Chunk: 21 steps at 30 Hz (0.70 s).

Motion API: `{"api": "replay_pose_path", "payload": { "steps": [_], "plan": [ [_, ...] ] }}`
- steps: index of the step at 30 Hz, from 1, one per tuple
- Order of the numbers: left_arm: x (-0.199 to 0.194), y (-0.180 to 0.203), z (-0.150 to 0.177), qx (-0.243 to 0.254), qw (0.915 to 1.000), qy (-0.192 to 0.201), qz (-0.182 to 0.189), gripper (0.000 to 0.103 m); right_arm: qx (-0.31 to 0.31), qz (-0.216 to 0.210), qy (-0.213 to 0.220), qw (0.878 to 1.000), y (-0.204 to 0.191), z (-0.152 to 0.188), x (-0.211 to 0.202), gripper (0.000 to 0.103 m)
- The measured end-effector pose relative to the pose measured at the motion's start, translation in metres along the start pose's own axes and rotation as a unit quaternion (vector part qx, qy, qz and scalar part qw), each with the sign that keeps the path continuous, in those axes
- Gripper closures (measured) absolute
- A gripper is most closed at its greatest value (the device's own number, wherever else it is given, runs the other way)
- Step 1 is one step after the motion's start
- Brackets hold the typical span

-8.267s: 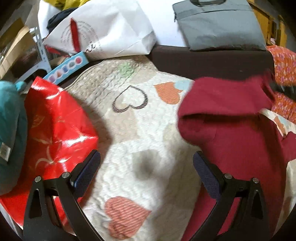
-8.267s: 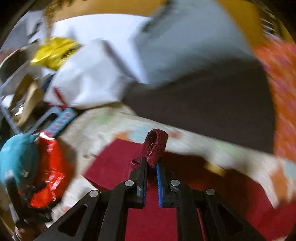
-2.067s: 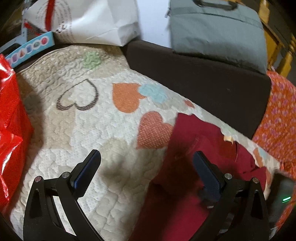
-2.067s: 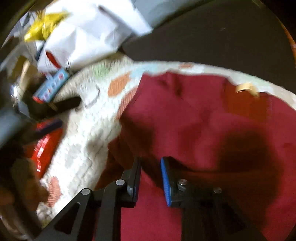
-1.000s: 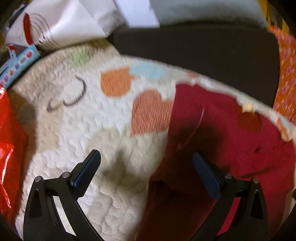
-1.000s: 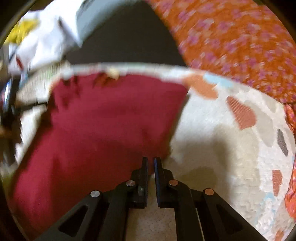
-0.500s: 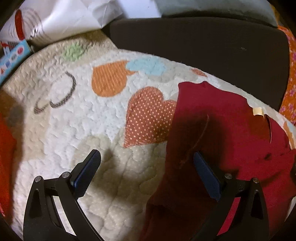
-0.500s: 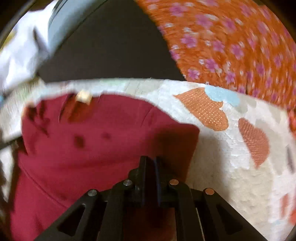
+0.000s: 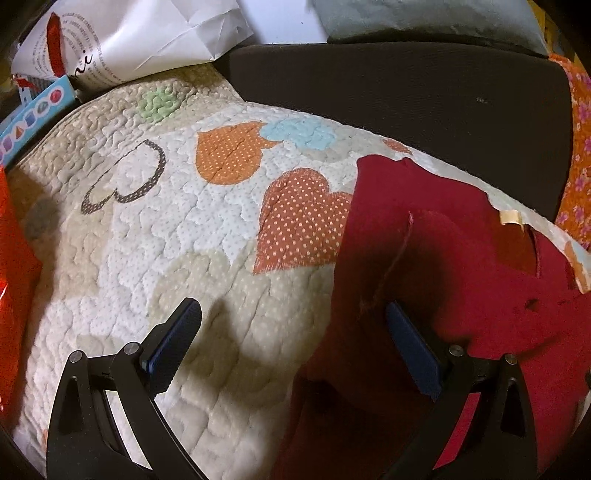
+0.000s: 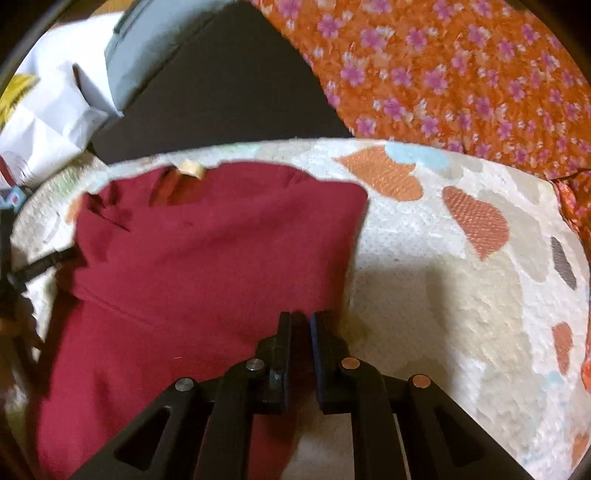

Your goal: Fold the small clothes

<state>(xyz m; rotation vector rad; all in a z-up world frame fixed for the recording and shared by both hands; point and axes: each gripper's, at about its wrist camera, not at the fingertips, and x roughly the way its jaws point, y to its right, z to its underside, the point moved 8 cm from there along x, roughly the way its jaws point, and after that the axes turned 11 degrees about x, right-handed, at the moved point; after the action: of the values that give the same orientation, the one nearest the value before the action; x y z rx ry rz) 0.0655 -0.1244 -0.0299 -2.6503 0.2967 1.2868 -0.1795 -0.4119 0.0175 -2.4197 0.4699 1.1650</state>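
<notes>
A dark red garment (image 9: 443, 280) lies on a cream quilt with heart patches (image 9: 166, 236); it also shows in the right wrist view (image 10: 207, 266), with a small tan label at its far edge. My left gripper (image 9: 291, 332) is wide open and empty, its right finger over the garment's left edge, its left finger over the quilt. My right gripper (image 10: 301, 332) has its jaws nearly together at the garment's right edge; a strip of red cloth sits between them.
A dark brown cushion (image 9: 406, 85) bounds the quilt at the back. White paper bag (image 9: 147, 33), grey bag (image 9: 424, 18) and blue box (image 9: 33, 110) lie beyond. Red plastic bag (image 9: 11, 277) at left. Orange flowered fabric (image 10: 461, 74) at right.
My left gripper has drifted closer over the garment's left edge, still open. My right gripper has swung from the garment's middle to its right edge; its jaws stand slightly further apart than half a second ago.
</notes>
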Motion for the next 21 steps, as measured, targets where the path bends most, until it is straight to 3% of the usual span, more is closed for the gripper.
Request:
{"api": "replay_pose_path", "payload": {
  "steps": [2,4,7,9,16,21],
  "plan": [
    [-0.004,0.001,0.003,0.002,1.0000,-0.003,0.001,0.002,-0.008,0.015,-0.001,1.000,0.002,0.009,0.001,0.092],
    [-0.010,0.000,0.006,0.010,0.9999,-0.006,-0.008,0.002,-0.002,0.022,-0.029,0.999,0.008,0.020,0.018,0.091],
    [-0.029,-0.003,0.009,0.015,0.9997,0.007,-0.016,0.002,0.039,0.002,-0.038,0.999,0.016,0.026,0.008,0.091],
    [-0.046,-0.005,0.008,0.016,0.9994,0.029,-0.012,0.002,0.056,-0.028,-0.019,0.998,0.012,0.027,-0.013,0.091],
    [-0.101,-0.004,0.011,0.059,0.9943,0.083,-0.030,0.002,0.040,-0.062,0.009,0.997,-0.023,0.052,-0.056,0.077],
    [-0.125,-0.006,0.034,0.066,0.9935,0.089,-0.026,0.002,0.040,-0.076,0.007,0.996,-0.037,0.067,-0.063,0.075]
  ]
}}
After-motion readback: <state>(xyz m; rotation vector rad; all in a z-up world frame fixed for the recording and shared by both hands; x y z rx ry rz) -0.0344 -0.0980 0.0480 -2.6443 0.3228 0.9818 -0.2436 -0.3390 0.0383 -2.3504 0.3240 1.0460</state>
